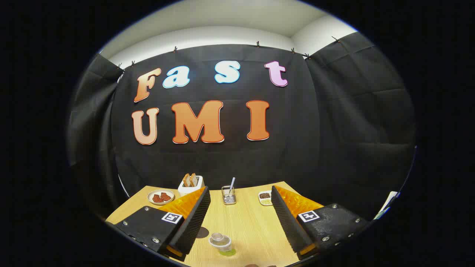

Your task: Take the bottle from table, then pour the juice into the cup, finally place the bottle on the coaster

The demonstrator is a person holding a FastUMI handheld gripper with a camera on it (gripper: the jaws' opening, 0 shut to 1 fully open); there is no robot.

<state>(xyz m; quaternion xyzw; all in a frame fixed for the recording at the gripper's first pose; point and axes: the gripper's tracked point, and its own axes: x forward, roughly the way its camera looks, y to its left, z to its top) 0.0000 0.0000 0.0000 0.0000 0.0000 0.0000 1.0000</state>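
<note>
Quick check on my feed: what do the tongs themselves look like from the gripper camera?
The tongs are two wedge-shaped fingers: orange plastic bodies with black ribbed foam pads on the inner faces. Each sits on a textured black block fastened with silver screws, and each block carries a small square black-and-white marker. No cables are visible. They stand open.

I see the cup (220,243) on the bench (248,226), between my tool's (240,196) spread fingers. Behind the cup stands a wire holder (229,195); toaster (190,184) and plate (160,197) left of it, small dish (265,197) right.
</note>
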